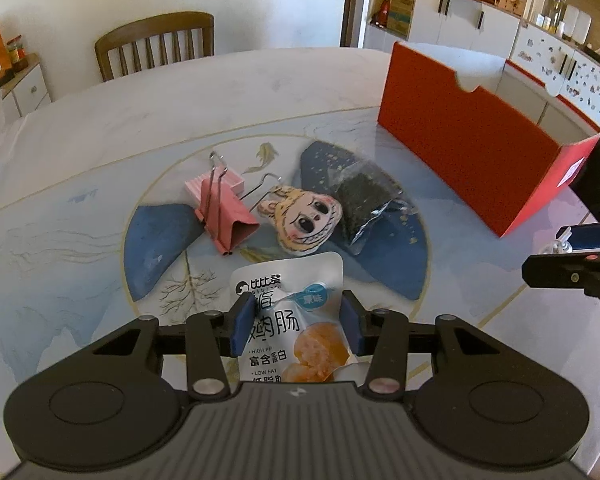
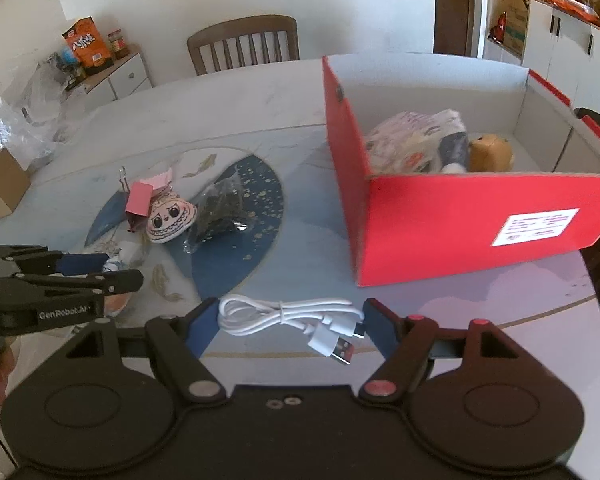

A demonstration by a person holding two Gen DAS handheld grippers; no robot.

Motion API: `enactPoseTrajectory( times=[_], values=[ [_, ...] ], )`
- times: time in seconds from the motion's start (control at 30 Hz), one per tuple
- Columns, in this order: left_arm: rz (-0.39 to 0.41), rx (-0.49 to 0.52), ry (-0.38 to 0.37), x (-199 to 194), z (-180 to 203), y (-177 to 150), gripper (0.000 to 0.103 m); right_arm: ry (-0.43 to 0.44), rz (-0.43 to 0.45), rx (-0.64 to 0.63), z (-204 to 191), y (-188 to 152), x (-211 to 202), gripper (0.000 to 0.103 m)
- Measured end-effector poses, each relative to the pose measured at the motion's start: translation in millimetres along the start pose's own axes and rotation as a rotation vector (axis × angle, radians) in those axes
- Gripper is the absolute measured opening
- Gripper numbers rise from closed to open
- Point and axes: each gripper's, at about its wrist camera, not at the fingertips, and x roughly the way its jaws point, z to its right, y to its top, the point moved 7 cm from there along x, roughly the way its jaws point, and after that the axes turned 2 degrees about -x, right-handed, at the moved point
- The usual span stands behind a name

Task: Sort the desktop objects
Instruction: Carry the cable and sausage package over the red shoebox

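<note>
My left gripper is open, its blue pads on either side of a white snack pouch lying on the table. Beyond it lie a pink binder clip, a cartoon-face plush and a dark tea bag. My right gripper is open around a coiled white USB cable on the table. The red box stands just beyond, to the right, and holds a printed packet and a brown toy. The box also shows in the left wrist view.
A wooden chair stands at the table's far edge. Cabinets with clutter line the right wall. A low cabinet with a snack bag, plastic bags and a cardboard box stands at the left. The other gripper shows at the left in the right wrist view.
</note>
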Motion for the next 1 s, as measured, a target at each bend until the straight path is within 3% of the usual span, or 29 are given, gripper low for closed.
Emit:
enactPoseTrajectory(
  times=[0.4, 1.0],
  values=[
    [0.004, -0.012, -0.103, -24, 57, 21, 0.044, 0.002, 0.004, -0.011, 50, 6, -32, 0.076],
    [0.111, 0.09, -0.223, -38, 159, 112, 0.044, -0.038, 0.115, -0.064, 127, 64, -67, 0.076]
  ],
)
